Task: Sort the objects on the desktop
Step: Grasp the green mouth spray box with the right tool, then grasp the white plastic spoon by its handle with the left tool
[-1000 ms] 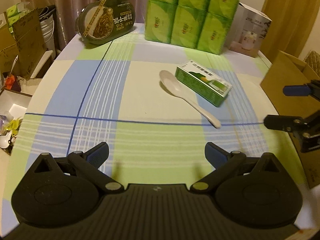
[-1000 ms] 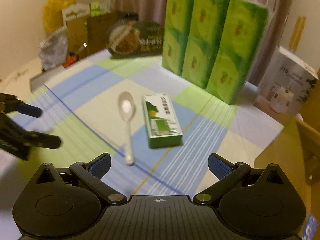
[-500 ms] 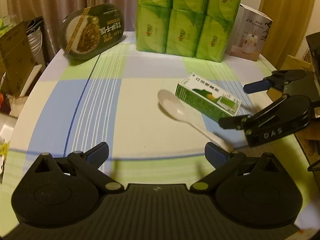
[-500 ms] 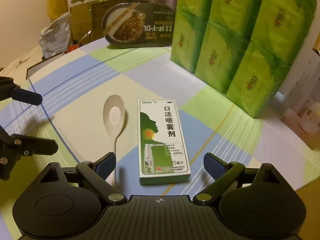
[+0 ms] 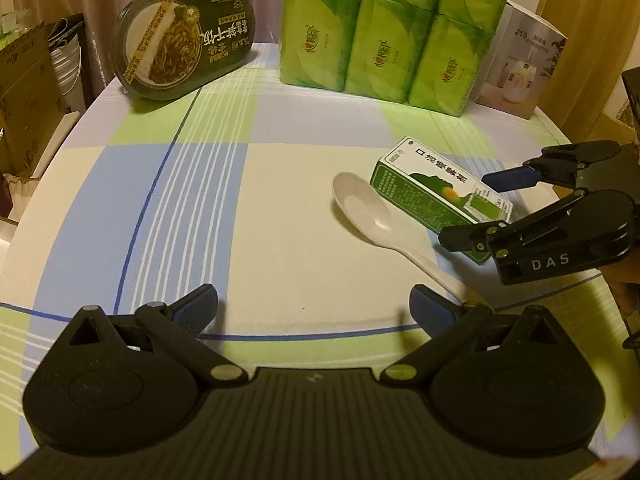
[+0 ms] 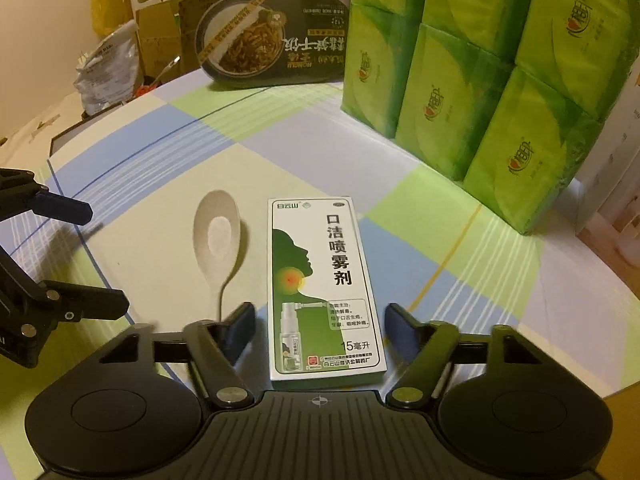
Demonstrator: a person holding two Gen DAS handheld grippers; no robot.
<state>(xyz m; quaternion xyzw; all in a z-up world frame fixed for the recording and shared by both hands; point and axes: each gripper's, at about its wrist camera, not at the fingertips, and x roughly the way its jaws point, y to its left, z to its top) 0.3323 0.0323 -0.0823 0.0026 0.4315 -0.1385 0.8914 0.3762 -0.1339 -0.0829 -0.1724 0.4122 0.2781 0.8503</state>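
A green-and-white spray box [image 6: 324, 284] lies flat on the checked tablecloth, with a white spoon [image 6: 218, 240] just left of it. My right gripper [image 6: 320, 330] is open, its fingers on either side of the box's near end without touching it. In the left wrist view the box [image 5: 440, 196] and spoon [image 5: 372, 216] lie to the right, with the right gripper [image 5: 468, 208] over the box. My left gripper [image 5: 312, 310] is open and empty, low over the table, with the spoon's handle end by its right finger.
A stack of green tissue packs [image 5: 384, 28] stands at the back. A dark oval noodle-meal box [image 5: 184, 40] leans at the back left. A white carton [image 5: 520, 68] stands at the back right. Cardboard boxes and bags [image 6: 120, 60] crowd the table's left side.
My right gripper moved forward over the spray box and its jaws narrowed around the box's near end. My left gripper moved forward and right, towards the spoon.
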